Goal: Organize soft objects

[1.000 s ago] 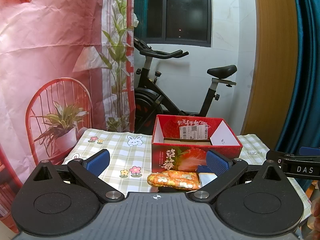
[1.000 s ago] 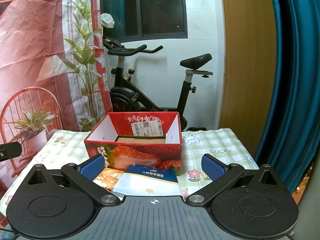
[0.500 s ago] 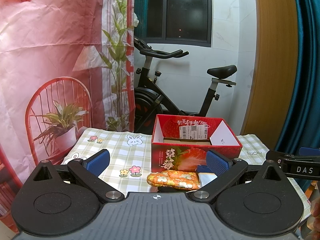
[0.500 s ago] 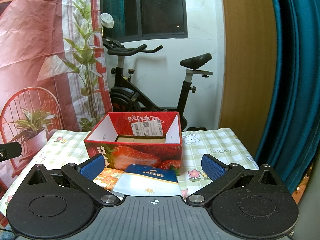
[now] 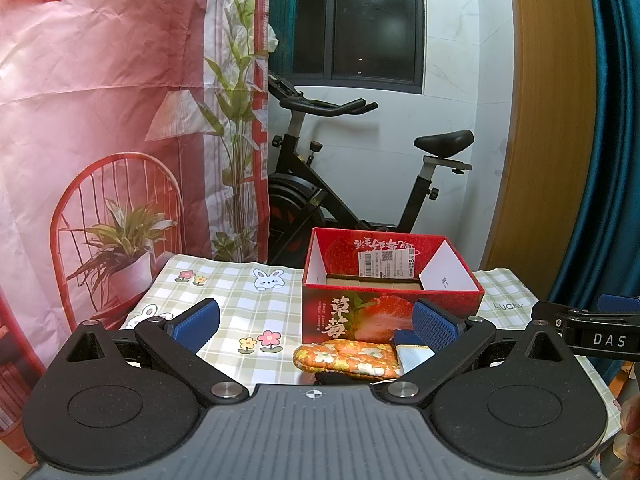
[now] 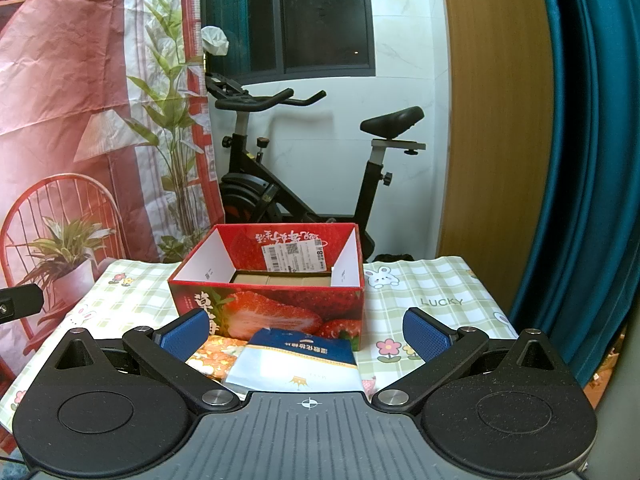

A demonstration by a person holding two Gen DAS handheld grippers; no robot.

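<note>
Checked cloth on the table [image 5: 248, 292], nothing has moved over the last second, so sorting hasn't begun. Left to right along the near edge: one flowered orange mitt [image 5: 348, 354], one blue-and-white packet [image 6: 298, 364] touching it, both just in front of the one red strawberry box [image 6: 280, 280], which looks empty. Left gripper [image 5: 316, 324] and right gripper [image 6: 308, 330]: both spread apart, holding nothing, each hovering behind its item

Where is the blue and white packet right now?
In the right wrist view the blue and white packet lies on the tablecloth just in front of the strawberry box, with the floral mitt on its left.
</note>
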